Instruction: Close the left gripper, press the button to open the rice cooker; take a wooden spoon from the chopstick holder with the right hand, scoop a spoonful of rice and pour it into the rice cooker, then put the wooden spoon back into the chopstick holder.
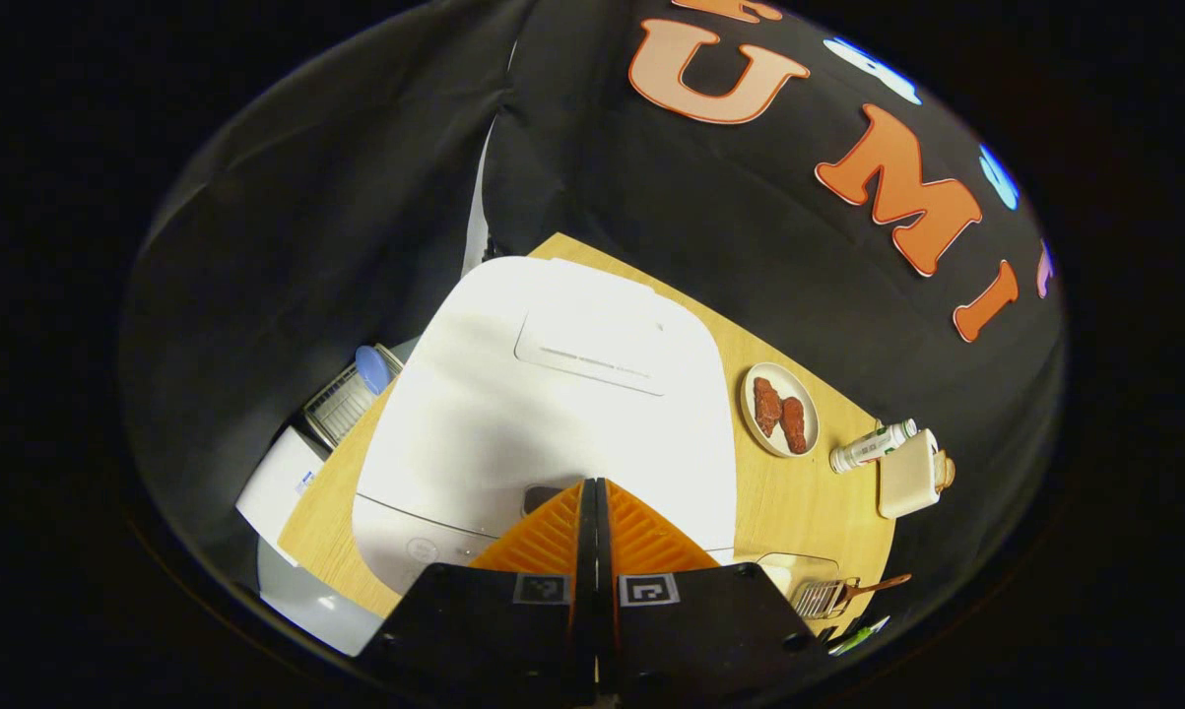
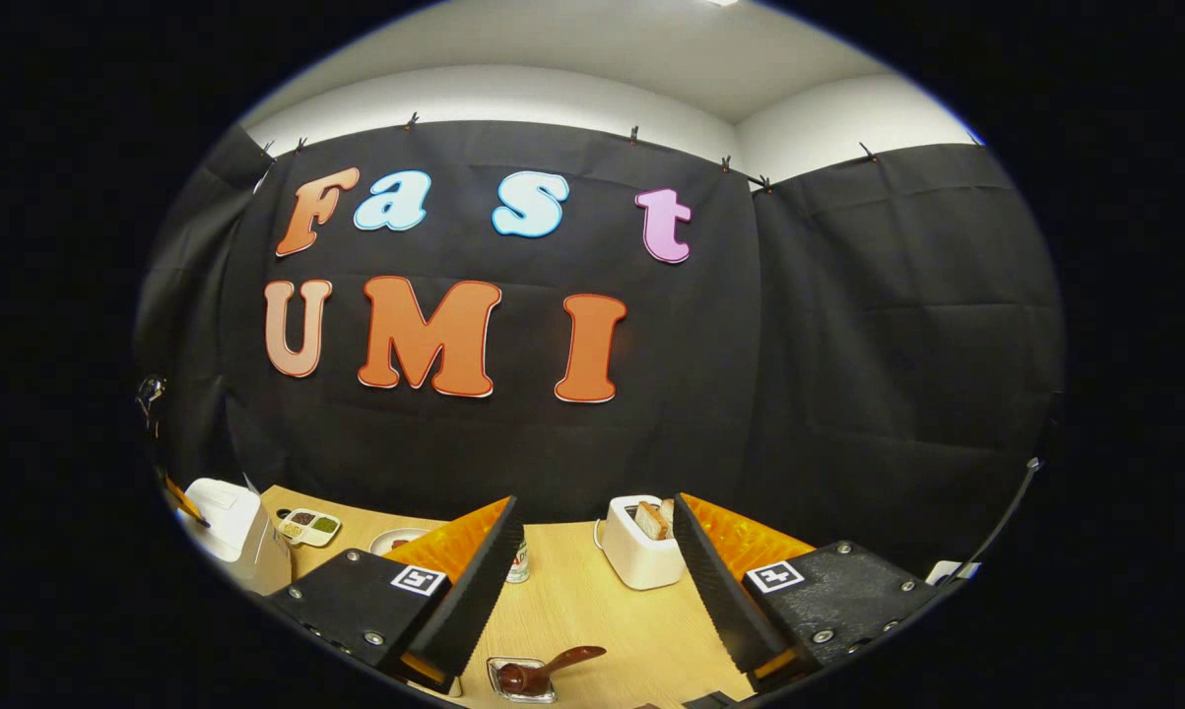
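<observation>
The white rice cooker (image 1: 553, 394) sits on the wooden table (image 1: 799, 502) with its lid down. My left gripper (image 1: 593, 484) is shut with nothing between the fingers, and its tips hang over the front of the lid beside a small dark button (image 1: 539, 498). At the table's near right, a wooden spoon (image 1: 873, 588) rests in the slatted chopstick holder (image 1: 817, 597). My right gripper (image 2: 594, 504) is open and empty, held above the table. The dark spoon (image 2: 558, 665) lies in the holder (image 2: 519, 681) below and between its fingers. The rice cooker (image 2: 226, 527) stands far to the left.
A plate of brown food (image 1: 779, 409), a bottle (image 1: 873, 445) and a white toaster (image 1: 907, 473) stand right of the cooker. The toaster (image 2: 639, 553) holds bread, and a small divided dish (image 2: 308, 526) sits near the cooker. White items and a rack (image 1: 341, 404) lie off the table's left edge.
</observation>
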Demonstrator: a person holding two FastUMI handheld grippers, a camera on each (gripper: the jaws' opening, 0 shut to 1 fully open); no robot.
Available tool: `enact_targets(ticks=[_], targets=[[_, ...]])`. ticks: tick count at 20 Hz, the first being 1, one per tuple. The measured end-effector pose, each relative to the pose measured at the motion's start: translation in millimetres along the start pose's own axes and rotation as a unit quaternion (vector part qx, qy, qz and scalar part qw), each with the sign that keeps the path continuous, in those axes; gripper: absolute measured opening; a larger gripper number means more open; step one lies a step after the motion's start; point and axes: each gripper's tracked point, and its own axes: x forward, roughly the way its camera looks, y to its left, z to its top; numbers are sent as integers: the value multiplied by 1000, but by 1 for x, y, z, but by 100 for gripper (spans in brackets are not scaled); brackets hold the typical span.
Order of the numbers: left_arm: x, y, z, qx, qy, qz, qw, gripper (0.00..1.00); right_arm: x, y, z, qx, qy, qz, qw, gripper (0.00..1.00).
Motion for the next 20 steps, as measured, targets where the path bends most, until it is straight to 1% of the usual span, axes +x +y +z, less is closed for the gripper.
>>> enact_targets(ticks=[2, 3, 6, 9, 12, 15, 16, 17, 18, 19, 20], targets=[[3, 1, 0, 14, -3, -5, 1000, 6, 0, -4, -5, 0, 4, -4, 1000, 95], [5, 4, -6, 11, 6, -4, 1000, 7, -1, -3, -6, 2, 5, -3, 1000, 95], [4, 4, -6, -3, 3, -7, 1000, 7, -1, 0, -14, 4, 13, 1, 1000, 95], [-1, 3, 0, 8, -15, -4, 1000, 6, -2, 3, -16, 10, 17, 13, 1000, 95], [-26, -12, 31, 23, -86, -19, 996, 7, 4, -6, -22, 10, 25, 8, 1000, 95], [-67, -27, 68, 41, -172, -26, 984, 6, 6, -7, -28, 29, 36, 12, 999, 95], [-80, -40, 76, 38, -195, -44, 979, 6, 7, -6, -33, 36, 41, 16, 998, 95], [-91, -48, 76, 33, -204, -55, 977, 6, 8, -6, -36, 41, 45, 19, 998, 95], [-104, -48, 78, 39, -218, -48, 974, 4, 9, -6, -39, 46, 49, 21, 998, 96], [-112, -47, 79, 46, -237, -44, 970, 6, 10, -8, -42, 47, 50, 22, 997, 95], [-124, -53, 81, 52, -255, -50, 964, 5, 12, -10, -45, 47, 53, 23, 997, 95]])
